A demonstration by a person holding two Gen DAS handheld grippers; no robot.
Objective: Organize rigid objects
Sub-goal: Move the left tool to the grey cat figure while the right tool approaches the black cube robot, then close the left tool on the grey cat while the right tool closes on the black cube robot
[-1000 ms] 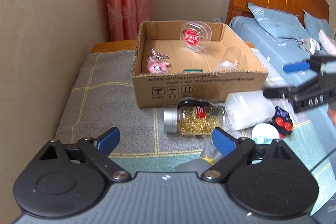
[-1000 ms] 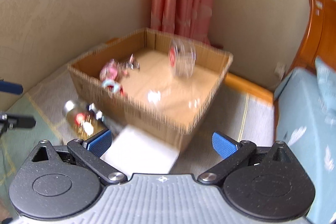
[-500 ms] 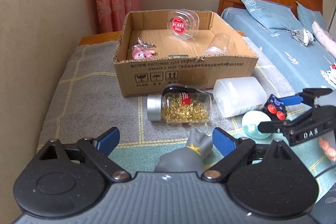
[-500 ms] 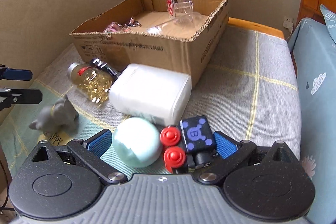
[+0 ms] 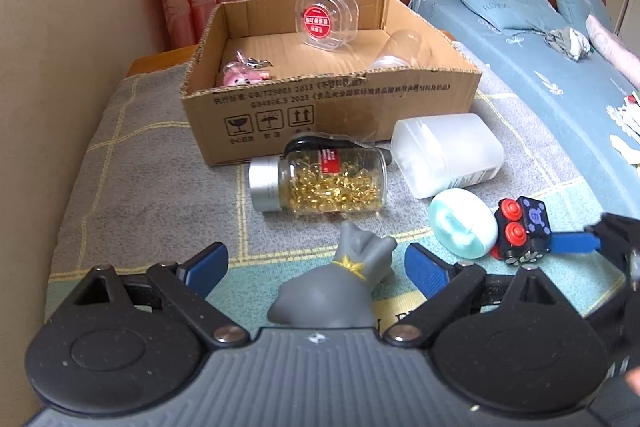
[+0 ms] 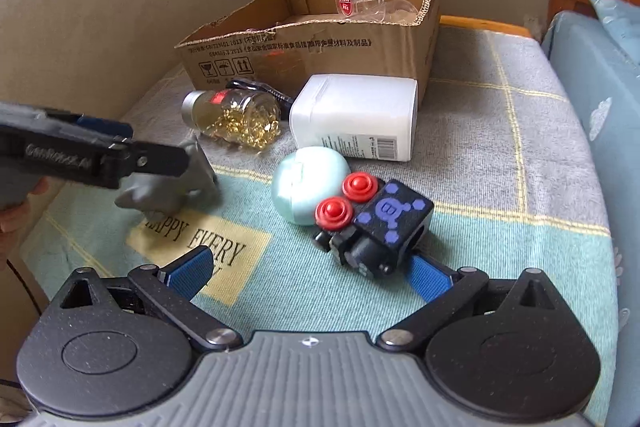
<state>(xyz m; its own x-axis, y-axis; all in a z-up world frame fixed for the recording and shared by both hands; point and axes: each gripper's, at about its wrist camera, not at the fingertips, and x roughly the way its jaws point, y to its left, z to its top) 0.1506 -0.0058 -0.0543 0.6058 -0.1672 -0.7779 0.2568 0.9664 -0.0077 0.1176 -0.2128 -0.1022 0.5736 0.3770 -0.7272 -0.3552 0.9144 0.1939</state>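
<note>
A grey cat figurine (image 5: pixel 340 283) lies between the open jaws of my left gripper (image 5: pixel 316 263); in the right wrist view the figurine (image 6: pixel 172 183) sits partly behind the left gripper. A black cube toy with red buttons (image 6: pixel 372 219) lies just ahead of my open right gripper (image 6: pixel 308 267), touching its right finger; it also shows in the left wrist view (image 5: pixel 520 231). A mint egg-shaped case (image 6: pixel 308 183), a white plastic container (image 6: pixel 356 115) and a jar of gold pins (image 6: pixel 236 115) lie in front of the cardboard box (image 5: pixel 332 107).
The box holds a clear round case with a red label (image 5: pixel 324 19), a pink keychain (image 5: pixel 240 75) and a clear dome (image 5: pixel 400 47). A black clip (image 5: pixel 316 141) lies behind the jar. A wall runs on the left, a bed (image 5: pixel 540 67) on the right.
Both grippers have come down and forward toward the table. The left now has the cat figurine between its jaws; the right has reached the black cube toy.
</note>
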